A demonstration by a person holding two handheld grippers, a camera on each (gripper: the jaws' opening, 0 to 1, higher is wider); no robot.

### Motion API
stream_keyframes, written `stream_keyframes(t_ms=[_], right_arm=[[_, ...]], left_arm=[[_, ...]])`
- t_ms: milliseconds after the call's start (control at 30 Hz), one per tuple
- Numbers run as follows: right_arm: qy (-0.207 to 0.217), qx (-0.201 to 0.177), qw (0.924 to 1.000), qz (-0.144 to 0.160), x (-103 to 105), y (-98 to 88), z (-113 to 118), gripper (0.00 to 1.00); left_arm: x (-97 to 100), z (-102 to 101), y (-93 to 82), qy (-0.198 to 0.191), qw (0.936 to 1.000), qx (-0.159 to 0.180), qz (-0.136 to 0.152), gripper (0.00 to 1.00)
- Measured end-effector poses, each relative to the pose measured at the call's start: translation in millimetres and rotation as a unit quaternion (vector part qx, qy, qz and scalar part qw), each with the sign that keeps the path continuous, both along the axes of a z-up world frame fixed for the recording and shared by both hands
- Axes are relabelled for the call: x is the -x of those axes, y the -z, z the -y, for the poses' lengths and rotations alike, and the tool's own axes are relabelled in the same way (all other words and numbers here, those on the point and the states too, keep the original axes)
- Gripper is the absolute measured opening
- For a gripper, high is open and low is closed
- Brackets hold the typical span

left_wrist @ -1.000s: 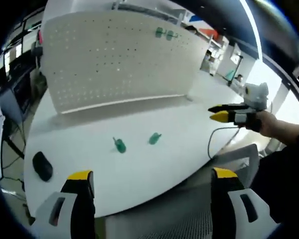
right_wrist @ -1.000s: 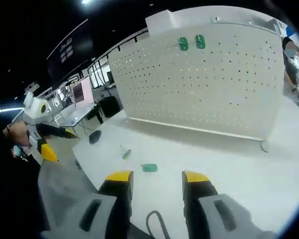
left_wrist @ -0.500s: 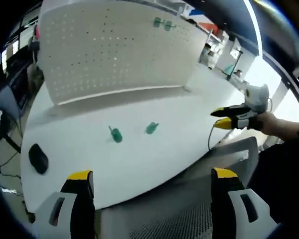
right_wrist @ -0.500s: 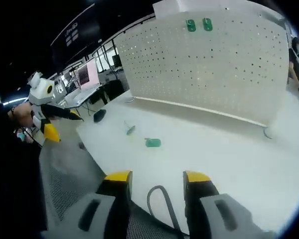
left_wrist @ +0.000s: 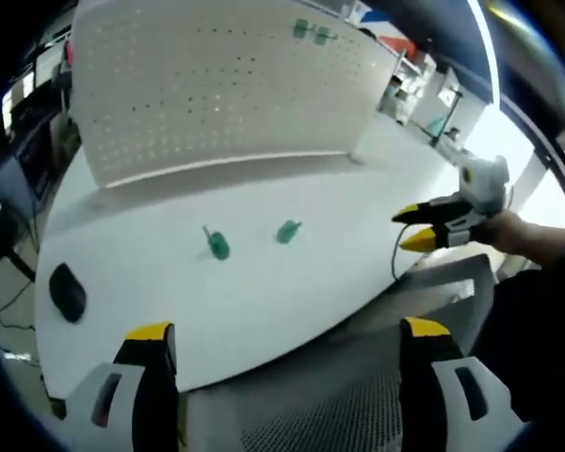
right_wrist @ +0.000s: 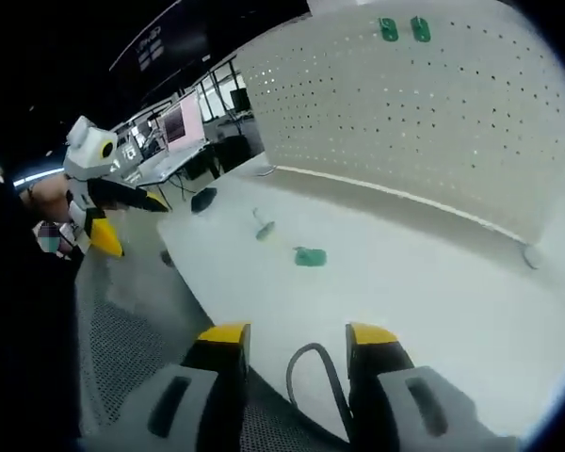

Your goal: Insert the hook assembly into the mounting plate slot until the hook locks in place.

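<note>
1. In the left gripper view, one black mouse lies at the left of the white surface, close to its near edge.
2. Right of the mouse, two green pieces lie on the surface, apart from each other: one hook piece with a thin stem, and one flatter green piece to its right.
3. One white pegboard stands upright along the far side of the surface; two green hooks hang side by side near its top edge.
4. The left tool has its two yellow-tipped jaws spread wide apart, with nothing between them, hanging off the near edge of the surface above a grey mesh chair.
5. At the right of that view, a hand holds the right tool off the surface's edge; one grey cable hangs below it.
6. In the right gripper view, the left tool shows at far left, off the surface.
7. The same mouse, hook piece and flat green piece lie on the surface, well clear of both tools.
8. The right tool has its jaws apart and empty, with the one cable looping between them.
</note>
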State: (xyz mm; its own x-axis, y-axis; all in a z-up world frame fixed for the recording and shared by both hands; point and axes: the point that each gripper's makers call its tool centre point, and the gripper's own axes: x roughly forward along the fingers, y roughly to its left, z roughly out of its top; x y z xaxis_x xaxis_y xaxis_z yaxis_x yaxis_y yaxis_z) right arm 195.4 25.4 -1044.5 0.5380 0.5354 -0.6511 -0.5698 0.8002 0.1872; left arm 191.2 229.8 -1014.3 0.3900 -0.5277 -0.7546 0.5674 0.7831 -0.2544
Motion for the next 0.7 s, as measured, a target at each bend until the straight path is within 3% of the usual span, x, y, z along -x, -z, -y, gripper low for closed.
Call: stream_keyframes(t_ms=[100,167,367,567,700], right_arm=[[-0.023,0.002,0.9997,-0.002,-3.9,5.0,-10.9,0.38],[-0.048,0.007,0.9986,-0.02,-1.7,12.6,-18.0,0.38],[-0.101,0.031,0.9942,-0.021,-14.9,28.0,-38.5,0.38],[-0.136,0.054,0.9892,-0.013,-36.4,39.3,-53.4,0.37],[-0.158,0.075,0.9846,0.009,-57.8,41.1,-59.1,0.34]], left_arm=[[-0.4,-0.1,1.2,0.0,1.0,-0.001,-0.001,1.0],[-1.3,0.0,1.5,-0.002,1.0,0.001,-0.002,1.0],[-6.0,-2.7,-0.9,-0.016,0.9999,0.002,0.005,1.0],[-4.5,-9.1,0.9,-0.02,0.9998,-0.001,0.002,1.0],[-4.5,-13.8,0.2,-0.026,0.9997,-0.001,0.001,1.0]])
